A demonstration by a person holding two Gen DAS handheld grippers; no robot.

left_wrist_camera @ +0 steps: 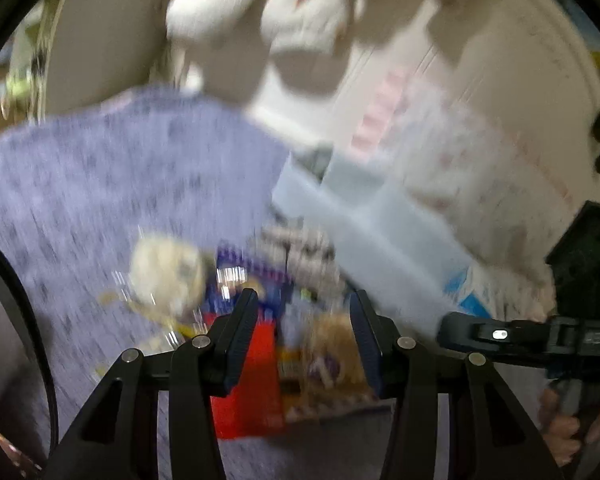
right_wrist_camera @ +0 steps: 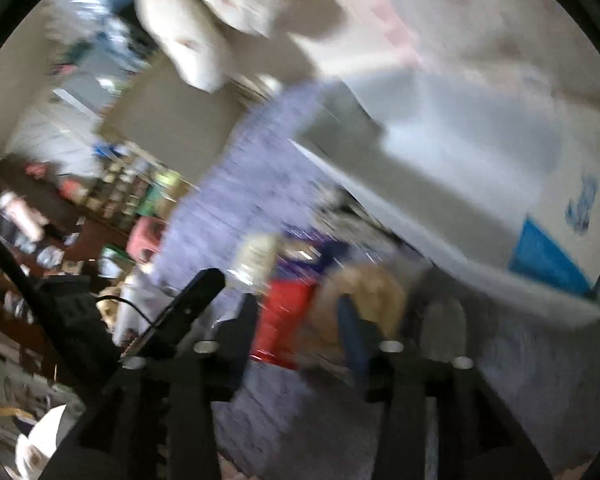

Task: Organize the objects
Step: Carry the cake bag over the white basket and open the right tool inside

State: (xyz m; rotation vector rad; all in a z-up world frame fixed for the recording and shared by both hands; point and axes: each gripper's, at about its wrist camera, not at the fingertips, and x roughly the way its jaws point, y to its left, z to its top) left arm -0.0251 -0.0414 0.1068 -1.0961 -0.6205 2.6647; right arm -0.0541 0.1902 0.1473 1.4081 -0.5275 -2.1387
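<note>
Both grippers, left point(left_wrist_camera: 304, 304) & right point(right_wrist_camera: 296, 312), fingers apart, gripping nothing, above red box point(left_wrist_camera: 246, 384), purple cloth point(left_wrist_camera: 112, 184); blurry, prob. snack packs.

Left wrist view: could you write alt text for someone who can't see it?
Blurred fisheye view past the left gripper, jaws apart and empty, over a pile of snack packets: a red packet, a tan one, a pale one. They lie on a lilac patterned cloth beside a pale blue box; the right gripper shows at right.
</note>
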